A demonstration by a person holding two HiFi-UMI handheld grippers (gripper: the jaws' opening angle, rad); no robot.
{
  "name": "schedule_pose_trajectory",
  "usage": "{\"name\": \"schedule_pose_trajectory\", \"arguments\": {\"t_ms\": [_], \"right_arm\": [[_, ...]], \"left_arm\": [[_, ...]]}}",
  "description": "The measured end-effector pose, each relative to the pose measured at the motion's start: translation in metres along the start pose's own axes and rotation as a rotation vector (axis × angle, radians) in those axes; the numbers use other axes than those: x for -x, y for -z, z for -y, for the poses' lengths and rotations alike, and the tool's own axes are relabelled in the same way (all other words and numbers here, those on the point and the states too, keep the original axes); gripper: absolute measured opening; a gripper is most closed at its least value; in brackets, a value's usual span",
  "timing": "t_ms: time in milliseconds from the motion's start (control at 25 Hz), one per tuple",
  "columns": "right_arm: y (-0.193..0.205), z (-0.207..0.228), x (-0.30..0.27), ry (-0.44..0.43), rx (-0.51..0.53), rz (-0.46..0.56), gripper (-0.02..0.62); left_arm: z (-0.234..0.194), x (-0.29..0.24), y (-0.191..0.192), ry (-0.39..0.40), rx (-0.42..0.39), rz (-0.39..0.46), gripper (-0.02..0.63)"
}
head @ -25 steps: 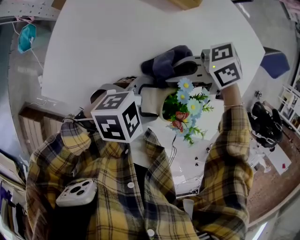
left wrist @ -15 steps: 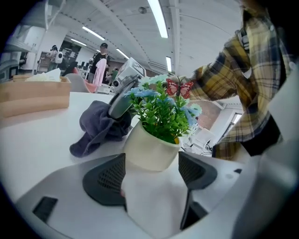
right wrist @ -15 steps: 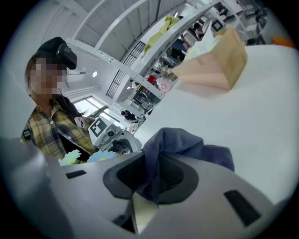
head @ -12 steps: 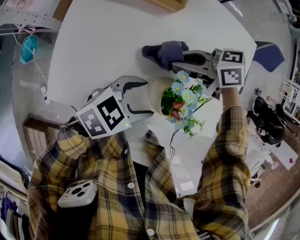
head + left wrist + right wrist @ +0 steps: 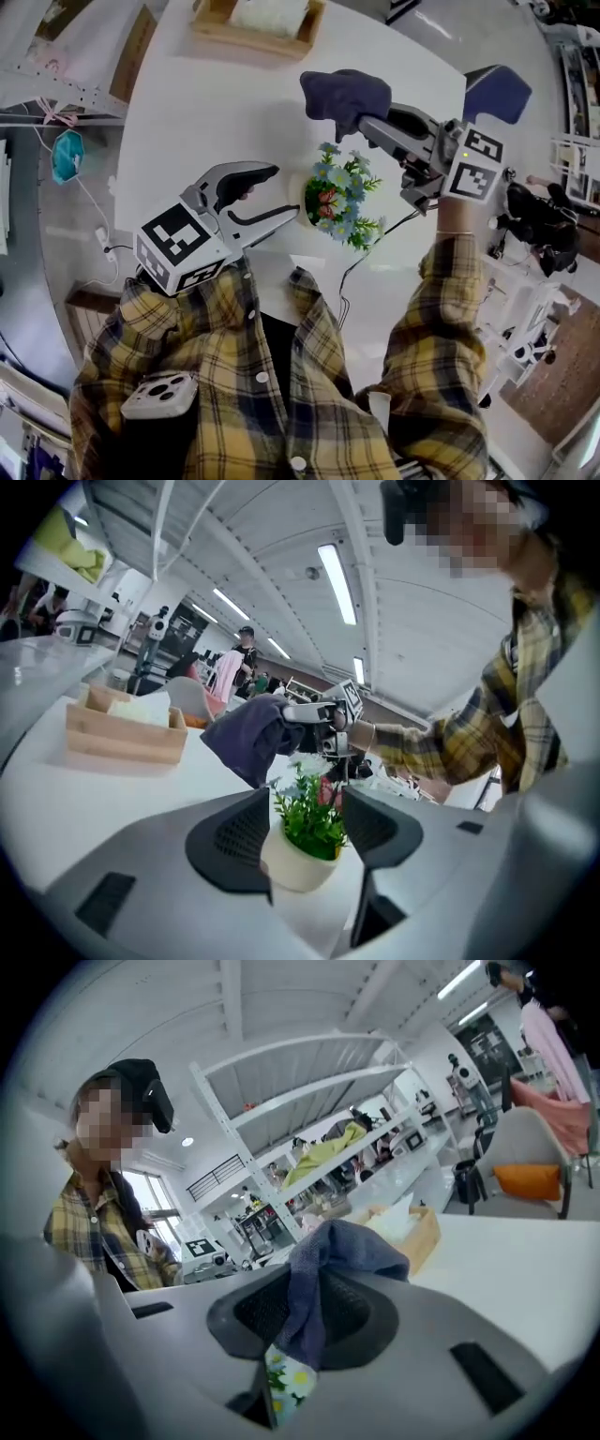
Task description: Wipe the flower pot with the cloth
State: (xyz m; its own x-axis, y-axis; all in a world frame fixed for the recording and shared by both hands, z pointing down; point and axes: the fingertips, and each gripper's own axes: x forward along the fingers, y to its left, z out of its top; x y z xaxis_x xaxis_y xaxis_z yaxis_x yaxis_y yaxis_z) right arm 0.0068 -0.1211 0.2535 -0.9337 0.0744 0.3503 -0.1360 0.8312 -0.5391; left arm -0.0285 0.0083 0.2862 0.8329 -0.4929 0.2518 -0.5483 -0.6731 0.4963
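Left claw (image 5: 286, 190) is closing, empty, flower pot (image 5: 307, 199) just past it at three o'clock. Right claw (image 5: 362, 120) pinches the cloth (image 5: 345, 92).

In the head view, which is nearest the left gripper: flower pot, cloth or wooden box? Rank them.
1. Flower pot, between the closing jaws of the left gripper.
2. Cloth, farther back, held by the right gripper.
3. Wooden box, at the table's far edge.
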Motion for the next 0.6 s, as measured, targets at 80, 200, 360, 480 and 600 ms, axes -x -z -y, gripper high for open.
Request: {"name": "schedule_pose_trajectory", "arguments": {"t_ms": [80,200,360,480,600], "right_arm": [[-0.016,-0.020,0.013,0.041,0.025,0.089,0.061],[-0.037,-0.051,0.028,0.111,0.058,0.231,0.061],[-0.058,-0.098,0.056,0.216,0.109,0.421,0.061],[-0.068,-0.129,0.073,0.281,0.138,0.530,0.061],[-0.076,-0.153,0.085,0.363,0.179,0.604,0.061]], "left_arm": [[0.005,0.008,-0.018,-0.015,-0.030,0.039,0.227],[0.013,0.020,-0.047,-0.030,-0.082,0.093,0.203],[0.036,0.032,-0.087,-0.036,-0.164,0.165,0.137],[0.055,0.038,-0.109,-0.017,-0.208,0.198,0.118],[0.069,0.043,-0.123,-0.007,-0.239,0.220,0.096]]}}
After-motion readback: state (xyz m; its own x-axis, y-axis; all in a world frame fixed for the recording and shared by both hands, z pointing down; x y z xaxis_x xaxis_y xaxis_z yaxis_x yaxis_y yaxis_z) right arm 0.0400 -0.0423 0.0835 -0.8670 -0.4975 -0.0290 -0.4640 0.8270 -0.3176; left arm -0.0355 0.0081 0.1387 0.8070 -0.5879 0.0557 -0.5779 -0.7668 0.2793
